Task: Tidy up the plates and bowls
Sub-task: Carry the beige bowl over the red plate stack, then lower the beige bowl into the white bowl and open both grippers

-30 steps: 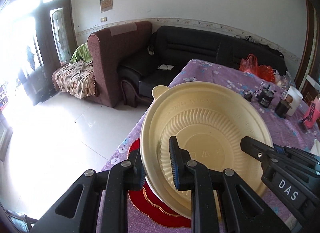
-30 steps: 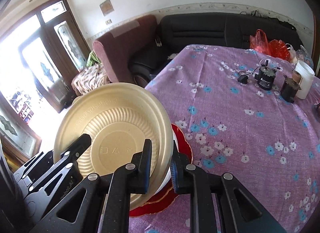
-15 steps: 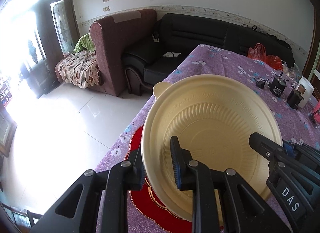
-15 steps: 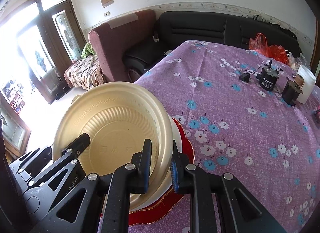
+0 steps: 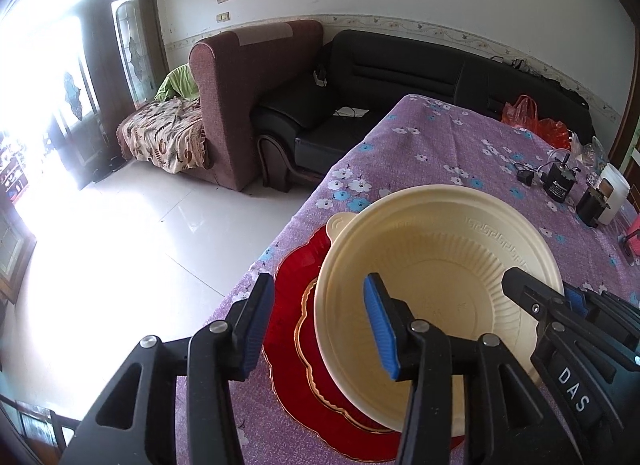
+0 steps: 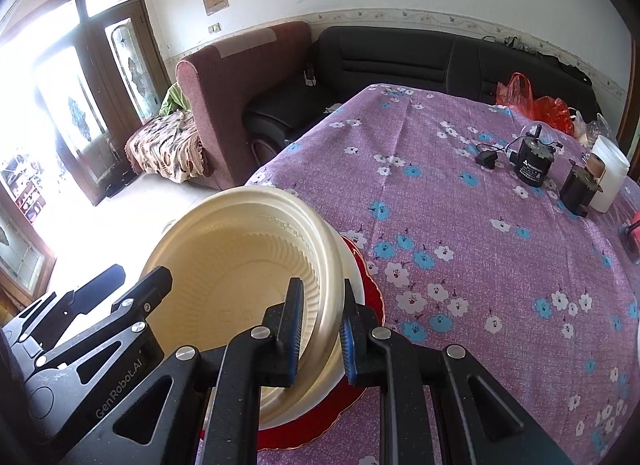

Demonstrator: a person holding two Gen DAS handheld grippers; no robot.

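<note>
Purple tablecloth point(image 5: 420, 153): bowl point(image 5: 432, 265) upright; left gripper point(image 5: 320, 325) jaws opening, right gripper point(image 6: 320, 329) clamps its rim.

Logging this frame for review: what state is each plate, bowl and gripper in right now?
Cream ribbed plastic bowl: upright, empty, resting on the stack, rim still clamped on one side.
Red scalloped plate with gold trim: flat on the purple floral tablecloth, bottom of the stack.
Left gripper: jaws opening, pads off the bowl's rim.
Right gripper: shut on the bowl's rim.
</note>
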